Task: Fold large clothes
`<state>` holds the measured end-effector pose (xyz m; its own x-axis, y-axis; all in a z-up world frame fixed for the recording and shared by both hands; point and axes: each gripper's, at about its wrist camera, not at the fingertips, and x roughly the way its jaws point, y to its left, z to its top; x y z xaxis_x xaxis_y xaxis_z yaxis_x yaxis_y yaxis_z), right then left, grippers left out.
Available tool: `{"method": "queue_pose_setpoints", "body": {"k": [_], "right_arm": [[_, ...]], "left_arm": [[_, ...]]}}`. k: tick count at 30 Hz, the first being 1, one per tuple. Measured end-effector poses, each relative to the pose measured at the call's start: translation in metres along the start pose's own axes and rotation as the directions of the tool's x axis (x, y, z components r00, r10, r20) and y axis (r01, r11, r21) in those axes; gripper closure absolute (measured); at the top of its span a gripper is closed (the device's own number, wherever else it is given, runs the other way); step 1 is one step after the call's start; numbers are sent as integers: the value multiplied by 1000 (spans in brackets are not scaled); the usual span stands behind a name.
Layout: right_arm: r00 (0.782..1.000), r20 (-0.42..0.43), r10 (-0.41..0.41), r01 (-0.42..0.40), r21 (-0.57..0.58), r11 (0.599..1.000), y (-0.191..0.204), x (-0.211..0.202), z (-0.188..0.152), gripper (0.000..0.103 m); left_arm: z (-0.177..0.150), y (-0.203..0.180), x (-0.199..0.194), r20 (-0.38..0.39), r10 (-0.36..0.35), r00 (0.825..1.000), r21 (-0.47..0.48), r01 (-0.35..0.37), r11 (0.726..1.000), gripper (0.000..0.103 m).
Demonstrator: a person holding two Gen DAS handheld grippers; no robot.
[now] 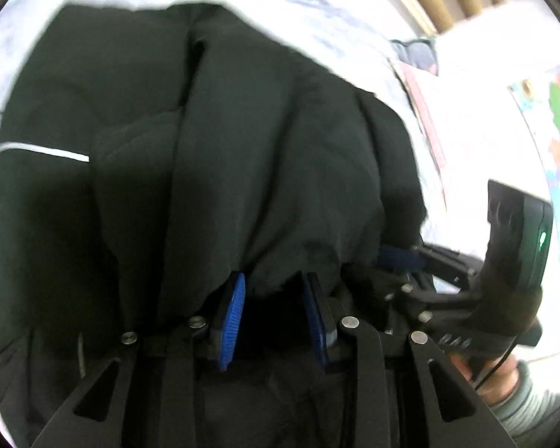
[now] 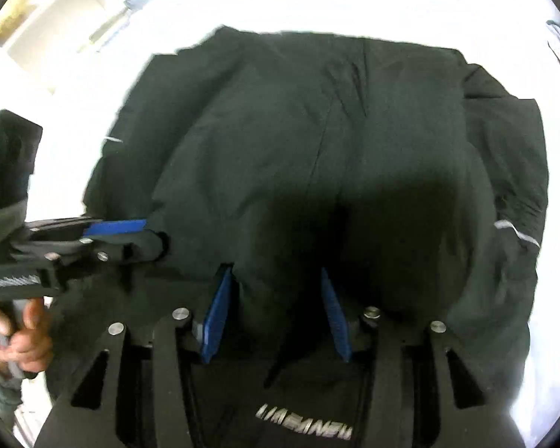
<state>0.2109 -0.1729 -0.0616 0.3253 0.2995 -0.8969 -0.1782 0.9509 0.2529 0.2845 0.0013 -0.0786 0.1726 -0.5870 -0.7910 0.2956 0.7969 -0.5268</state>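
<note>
Black jacket (image 2: 317, 156) lies on a white bed (image 2: 317, 3), already doubled into a thick, roughly rectangular bundle. Sleeves with thin reflective stripes look tucked in at the sides; one stripe (image 1: 44, 151) shows in the left view, another (image 2: 517, 233) in the right. My read: at least one fold is done and this is a mid-to-late fold, near edge being carried over the rest. Final flattening and squaring up still to do. Motion blur in both views, so details are soft.

Left gripper (image 1: 274, 310): blue fingers (image 1: 232, 321) stand apart, with a fold of jacket fabric bunched between them. The gap looks wide, but cloth fills it, so I can't tell if they're clamping or just open around it.

Right gripper (image 2: 276, 310): same picture. Blue fingers (image 2: 216, 317) are spread, jacket edge hanging between and over the tips. Can't tell grip state either.

Both grippers sit at the near edge of the jacket, just beside each other; each shows in the other's camera. A printed logo (image 2: 304, 423) on the fabric sits below the right gripper, so cloth also drapes under it.

Risk: thick padded layers could slide unevenly.
</note>
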Motion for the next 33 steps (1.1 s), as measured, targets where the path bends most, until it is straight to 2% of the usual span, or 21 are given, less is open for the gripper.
{"method": "queue_pose_setpoints", "body": {"k": [2,5,7,9,10,13,18,20,24,27,28,31,33], "right_arm": [[999,28,25,-25,-6,1000,4,-21,-9,54],[998,55,-6,8,-32,999,10,-39,-22,54],[999,43,-19,20,-31,999,12,-32,-29,54],[999,11,-51,51,-18,999,8,-3,-37,54],[999,7,-44,44,-8,999,7,12,-40,54],[995,56,-80,81,-22,996,6,27,-47,52],[977,175,-120,136,-78,988,20,28,-70,48],[971,213,-110,129,-77,989,21,23,-79,47],[969,238,-66,84,-68,994,14,7,-100,47],[965,254,-59,77,-60,995,11,-18,-121,47],[962,263,-72,89,-53,995,7,-29,-130,46],[942,281,-182,192,-6,981,-3,-61,-166,46],[927,293,-233,240,13,971,-5,-76,-187,46]], "left_arm": [[-7,-10,-14,18,-19,1000,22,19,1000,69],[-19,-19,-30,48,-67,997,36,66,997,69],[-26,-16,-30,59,-39,997,37,37,999,69],[-32,-4,-12,30,38,999,38,-39,999,69],[-39,6,2,16,46,999,33,-46,998,69],[-45,27,17,50,0,999,9,0,1000,70],[-60,29,16,155,-42,987,79,30,996,70],[-66,30,11,190,-59,980,99,41,994,70],[-75,21,3,216,-73,974,117,49,992,69],[-92,4,-23,243,-3,970,171,-40,984,69],[-101,0,-37,261,41,964,186,-91,978,69],[-135,3,-84,318,139,938,168,-199,965,69],[-163,24,-122,346,181,921,127,-237,963,67]]}}
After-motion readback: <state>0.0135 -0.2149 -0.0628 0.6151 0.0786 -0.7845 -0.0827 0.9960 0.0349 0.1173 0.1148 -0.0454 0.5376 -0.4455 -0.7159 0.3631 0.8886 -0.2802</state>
